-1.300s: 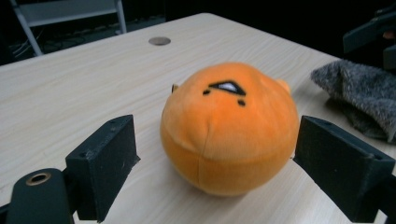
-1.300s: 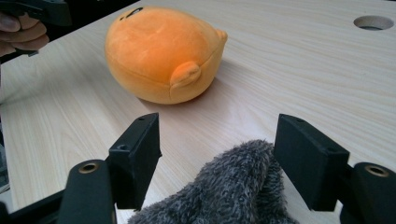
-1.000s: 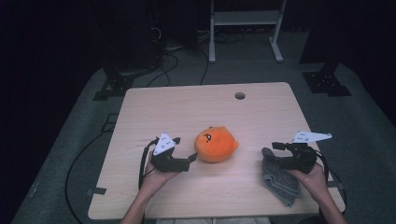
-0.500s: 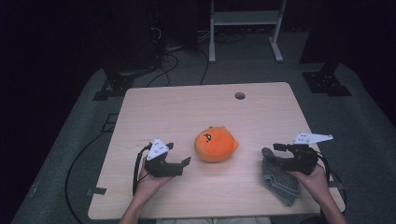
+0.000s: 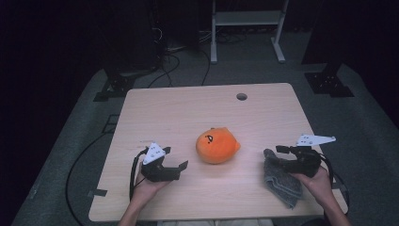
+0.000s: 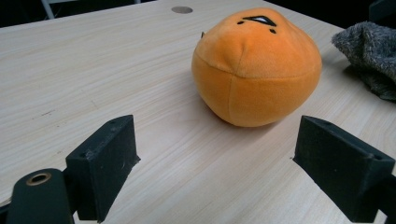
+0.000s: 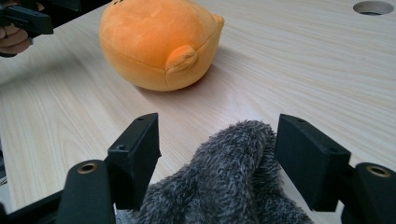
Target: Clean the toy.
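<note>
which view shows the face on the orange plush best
The high view: the orange plush lies face-up there, with both dark eyes and the small mouth readable. The left gripper view gives a larger plush but its face is foreshortened on top. The right gripper view shows its side with a small nub, no face.

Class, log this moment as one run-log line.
left gripper: open, facing orange plush | right gripper: open, jaws astride grey cloth | table: wooden
</note>
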Tool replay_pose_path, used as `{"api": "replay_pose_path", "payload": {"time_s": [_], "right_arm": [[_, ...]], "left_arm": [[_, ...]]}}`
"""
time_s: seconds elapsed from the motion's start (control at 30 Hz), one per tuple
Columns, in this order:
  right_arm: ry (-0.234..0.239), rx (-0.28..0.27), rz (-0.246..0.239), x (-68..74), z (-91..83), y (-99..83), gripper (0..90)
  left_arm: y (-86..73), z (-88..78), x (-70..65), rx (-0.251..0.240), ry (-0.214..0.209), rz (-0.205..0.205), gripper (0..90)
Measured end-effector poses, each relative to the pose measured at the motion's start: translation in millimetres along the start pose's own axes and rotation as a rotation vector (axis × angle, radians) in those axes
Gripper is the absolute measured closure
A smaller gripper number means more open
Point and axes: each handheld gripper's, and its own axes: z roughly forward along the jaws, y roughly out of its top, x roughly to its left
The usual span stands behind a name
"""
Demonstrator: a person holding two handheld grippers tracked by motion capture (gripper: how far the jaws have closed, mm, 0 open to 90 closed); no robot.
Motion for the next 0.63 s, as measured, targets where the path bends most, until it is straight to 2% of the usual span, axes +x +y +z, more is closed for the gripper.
{"api": "replay_pose_path", "payload": {"time_s": [0.23, 0.33, 0.47, 0.53, 0.63], "right_arm": [[0.002, 0.007, -0.006, 1.6, 1.5, 0.1, 29.9], [0.004, 0.010, -0.008, 1.1, 2.2, 0.0, 30.1], [0.005, 0.011, 0.000, -0.4, 3.9, -0.7, 30.1], [0.003, 0.013, -0.003, -0.2, 4.6, -0.8, 30.2], [-0.015, 0.008, -0.042, 5.6, 5.0, 2.3, 30.5]], "left_arm": [[-1.7, -7.7, 0.9, -0.005, 0.004, -0.004, 12.3], [-3.4, -9.6, -0.5, 0.021, 0.016, 0.024, 12.4], [-5.1, -12.7, 0.7, 0.024, -0.001, -0.001, 12.0], [-4.5, -14.8, 1.9, 0.034, -0.025, -0.021, 11.6], [-1.7, -19.2, 1.3, 0.042, -0.034, -0.021, 10.9]]}}
